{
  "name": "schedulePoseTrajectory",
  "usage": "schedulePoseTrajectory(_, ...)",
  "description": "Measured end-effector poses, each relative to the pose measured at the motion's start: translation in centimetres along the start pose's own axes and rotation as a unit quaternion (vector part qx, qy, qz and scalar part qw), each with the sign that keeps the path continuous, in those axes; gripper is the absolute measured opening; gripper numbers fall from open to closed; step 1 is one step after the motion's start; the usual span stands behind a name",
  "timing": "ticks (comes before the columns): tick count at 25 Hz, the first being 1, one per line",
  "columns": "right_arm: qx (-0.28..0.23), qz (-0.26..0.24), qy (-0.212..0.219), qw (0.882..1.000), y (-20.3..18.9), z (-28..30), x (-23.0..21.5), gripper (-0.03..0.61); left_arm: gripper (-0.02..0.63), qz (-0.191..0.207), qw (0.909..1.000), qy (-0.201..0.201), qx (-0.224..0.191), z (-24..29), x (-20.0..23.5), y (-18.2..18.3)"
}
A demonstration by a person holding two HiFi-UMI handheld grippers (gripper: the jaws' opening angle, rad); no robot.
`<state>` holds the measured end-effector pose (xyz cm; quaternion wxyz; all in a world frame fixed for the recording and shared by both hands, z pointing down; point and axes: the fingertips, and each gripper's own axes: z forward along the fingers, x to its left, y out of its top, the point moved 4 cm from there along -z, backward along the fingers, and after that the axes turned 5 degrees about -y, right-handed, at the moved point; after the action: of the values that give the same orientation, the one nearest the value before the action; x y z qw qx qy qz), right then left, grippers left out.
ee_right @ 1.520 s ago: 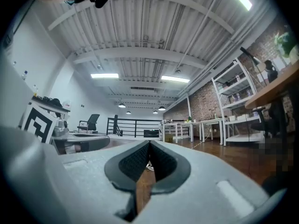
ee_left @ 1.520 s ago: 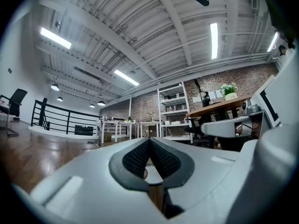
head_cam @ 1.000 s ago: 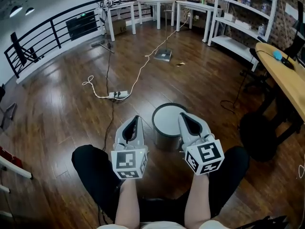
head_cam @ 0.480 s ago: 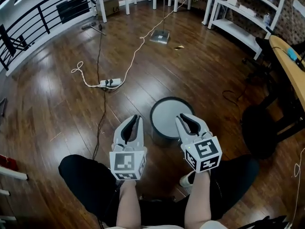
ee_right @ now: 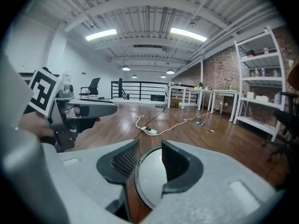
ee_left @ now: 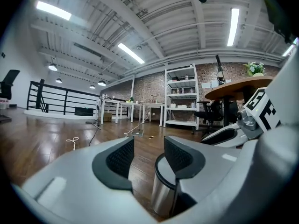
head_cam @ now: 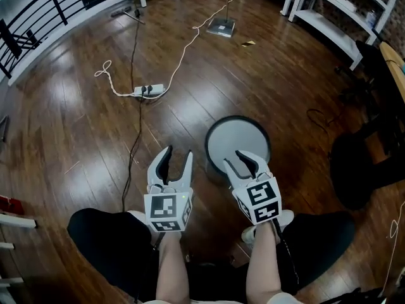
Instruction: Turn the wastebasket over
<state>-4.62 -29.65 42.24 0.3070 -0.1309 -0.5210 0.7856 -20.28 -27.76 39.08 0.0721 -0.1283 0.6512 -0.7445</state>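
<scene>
The wastebasket (head_cam: pixel 237 141) is a round steel can with a black rim. It stands on the wood floor and shows a flat pale disc on top. My left gripper (head_cam: pixel 178 159) hovers to the left of it, jaws opening, with nothing between them. In the left gripper view the wastebasket (ee_left: pixel 162 190) sits low behind the right finger of the left gripper (ee_left: pixel 148 155). My right gripper (head_cam: pixel 243 163) is over the can's near rim, jaws opening. In the right gripper view the wastebasket (ee_right: pixel 150 178) rim shows in the gap of the right gripper (ee_right: pixel 149 160), and the pads do not press it.
A white power strip (head_cam: pixel 149 89) with white and black cables lies on the floor to the far left. A black office chair (head_cam: pixel 364 160) stands to the right, white shelving (head_cam: pixel 335 24) behind it. A person's black-trousered knees and a pale shoe (head_cam: pixel 278 220) are below the grippers.
Both grippers have come down toward the wastebasket, and their jaws went from shut to parted. The head view has tipped further down toward the floor.
</scene>
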Motion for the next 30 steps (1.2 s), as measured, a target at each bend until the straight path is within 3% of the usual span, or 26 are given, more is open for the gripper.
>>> schedulePoseTrajectory(8,0.037,-0.036,0.041,0.998,-2.0,3.9,1.8,0.297,0.388,-0.015,0.9997,0.001,0.020,1.1,1.1,-2.1)
schedulePoseTrajectory(11,0.050,-0.044,0.058,0.996,-2.6,5.3,3.0,0.356,0.410,-0.023,0.9995,0.005,0.023,1.2,1.5,-2.6)
schedulePoseTrajectory(16,0.086,-0.075,0.067,0.991,-3.7,7.8,4.2,0.357,0.414,-0.032,0.9990,0.023,0.022,0.8,2.6,-3.1)
schedulePoseTrajectory(18,0.098,-0.091,0.054,0.990,-4.0,8.9,4.2,0.348,0.414,-0.033,0.9988,0.031,0.022,0.5,3.1,-3.2)
schedulePoseTrajectory(21,0.120,-0.124,0.043,0.984,-4.7,10.4,4.8,0.237,0.413,-0.039,0.9981,0.039,0.027,0.3,3.8,-3.7)
schedulePoseTrajectory(25,0.158,-0.148,0.033,0.976,-6.5,11.7,5.5,0.211,0.413,-0.043,0.9977,0.045,0.029,0.1,4.3,-3.9)
schedulePoseTrajectory(27,0.165,-0.156,0.016,0.974,-7.1,12.0,5.3,0.131,0.411,-0.043,0.9976,0.047,0.029,0.1,4.3,-4.0)
schedulePoseTrajectory(30,0.168,-0.157,-0.007,0.973,-7.1,12.1,5.3,0.109,0.411,-0.044,0.9973,0.050,0.030,0.0,4.5,-4.0)
